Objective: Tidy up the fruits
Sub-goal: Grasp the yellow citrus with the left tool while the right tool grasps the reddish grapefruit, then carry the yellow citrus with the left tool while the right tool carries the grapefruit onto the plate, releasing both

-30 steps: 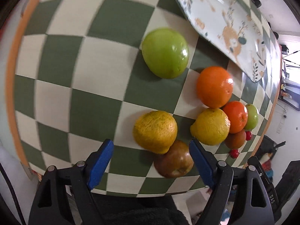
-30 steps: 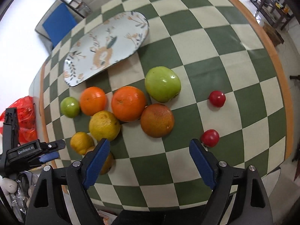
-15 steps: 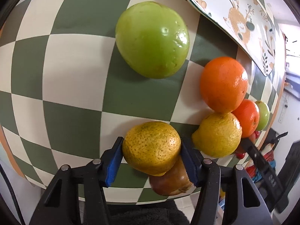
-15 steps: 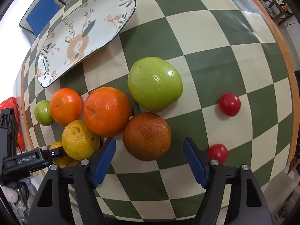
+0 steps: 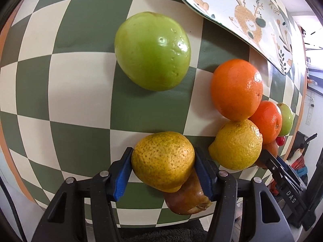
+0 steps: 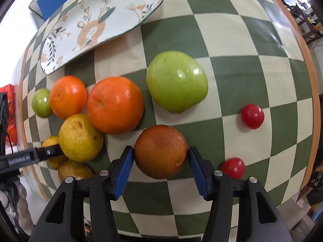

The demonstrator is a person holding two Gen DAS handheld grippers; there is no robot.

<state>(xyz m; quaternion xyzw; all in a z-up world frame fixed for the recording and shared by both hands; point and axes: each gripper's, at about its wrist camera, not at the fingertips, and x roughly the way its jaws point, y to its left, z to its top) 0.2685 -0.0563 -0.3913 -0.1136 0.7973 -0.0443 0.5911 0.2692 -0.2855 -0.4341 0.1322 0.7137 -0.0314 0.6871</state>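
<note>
Left tool (image 5: 163, 168): you now clench the yellow-green citrus (image 5: 163, 160). Right tool (image 6: 160, 168): closing around the brown orange (image 6: 160, 151); contact unclear. Plate (image 6: 113, 31) at 11 o'clock awaits both.

Yellow-green citrus (image 5: 163, 160) & brownish orange (image 6: 160, 154), each betw. blue pads on checkered cloth (image 6: 232, 40)

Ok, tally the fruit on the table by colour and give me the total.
Green fruit: 2
Orange fruit: 2
Yellow citrus: 2
Brownish fruit: 2
Small red fruit: 2
Total: 10
</note>
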